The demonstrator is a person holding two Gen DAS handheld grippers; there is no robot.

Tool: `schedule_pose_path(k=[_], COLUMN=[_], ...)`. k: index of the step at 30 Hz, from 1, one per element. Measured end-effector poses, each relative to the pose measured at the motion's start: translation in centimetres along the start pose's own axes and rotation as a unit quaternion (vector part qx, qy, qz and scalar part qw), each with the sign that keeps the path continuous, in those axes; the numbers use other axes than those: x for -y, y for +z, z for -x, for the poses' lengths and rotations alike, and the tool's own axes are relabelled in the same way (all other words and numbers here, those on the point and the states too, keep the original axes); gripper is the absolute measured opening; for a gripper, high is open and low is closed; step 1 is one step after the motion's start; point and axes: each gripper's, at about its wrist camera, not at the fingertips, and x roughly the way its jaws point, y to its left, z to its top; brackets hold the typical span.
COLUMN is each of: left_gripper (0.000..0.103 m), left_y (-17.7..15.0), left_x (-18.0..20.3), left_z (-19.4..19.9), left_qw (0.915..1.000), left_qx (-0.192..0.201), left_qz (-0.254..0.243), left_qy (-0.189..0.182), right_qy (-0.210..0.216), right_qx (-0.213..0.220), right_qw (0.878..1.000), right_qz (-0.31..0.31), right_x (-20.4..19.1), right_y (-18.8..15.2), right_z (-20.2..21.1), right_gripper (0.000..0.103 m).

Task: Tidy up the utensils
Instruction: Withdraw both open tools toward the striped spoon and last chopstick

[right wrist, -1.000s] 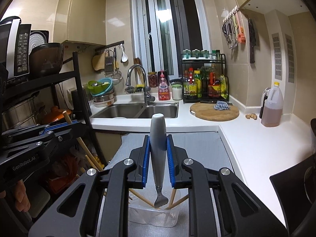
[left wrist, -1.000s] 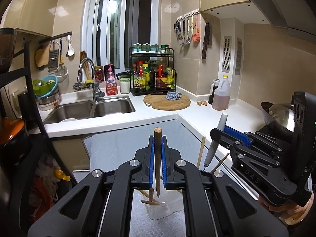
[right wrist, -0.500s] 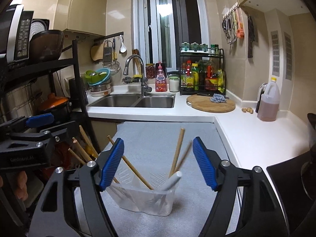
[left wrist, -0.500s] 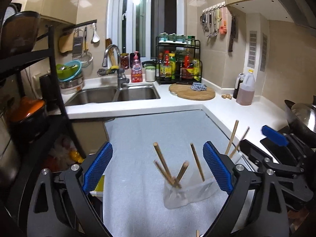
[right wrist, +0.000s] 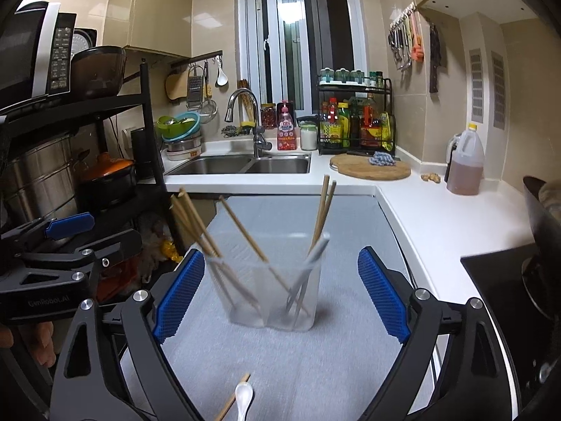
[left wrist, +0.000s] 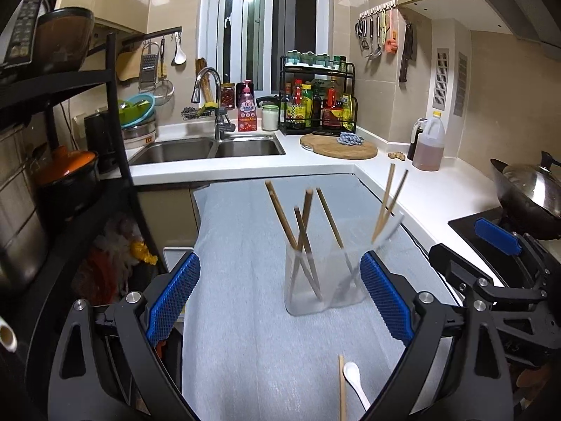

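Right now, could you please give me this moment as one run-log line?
left hand-held gripper: open | right hand-held gripper: open | holder: chopsticks inside | mat: spoon, one chopstick left

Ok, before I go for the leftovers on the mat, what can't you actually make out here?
- Loose chopstick and white spoon: the bottom edge cuts both off in both wrist views, so their full length is unseen.
- Clear holder: motion blur smears the utensils inside, so an exact chopstick count is unsure.
- Right gripper seen from the left wrist: only one blue finger shows.
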Motion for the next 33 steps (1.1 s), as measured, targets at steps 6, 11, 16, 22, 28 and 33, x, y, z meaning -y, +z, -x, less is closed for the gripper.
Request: schedule_pose_path(k=[6,11,16,22,28,33], left_gripper=[0.09,0.09,0.09,0.09,0.09,0.09], left_y=[-3.8,-7.9,-12.3,-17.1,-19.9,-20.9], left_x=[0.6,0.7,0.9,0.3,-1.1,-2.1], left_z=[3.0,5.2,6.3,6.3,6.4,6.8], left_qw=[1.0,0.9999,0.9997,0.9991,0.998,0.9966], left_qx=[0.0,-0.002,-0.02,-0.034,-0.041,-0.044], left_qz=[0.0,0.009,0.006,0.009,0.03,0.054], left_qy=[0.008,0.009,0.014,0.024,0.037,0.043], right_qy=[-0.009,-0.025,-0.048,-0.06,-0.041,-0.008], right_qx=[-0.016,-0.028,-0.049,-0.081,-0.092,-0.095], right_qw=[1.0,0.999,0.997,0.995,0.995,0.995], right_qz=[-0.018,-0.033,-0.039,-0.026,-0.014,0.012], right_x=[0.0,-0.1,-0.2,-0.8,-1.7,-3.1], right_y=[-3.5,-7.1,-11.9,-17.5,-21.1,-23.2], right_z=[3.6,6.3,7.7,7.8,7.2,6.1], right_gripper=[0.089,0.089,0.089,0.089,0.087,0.061])
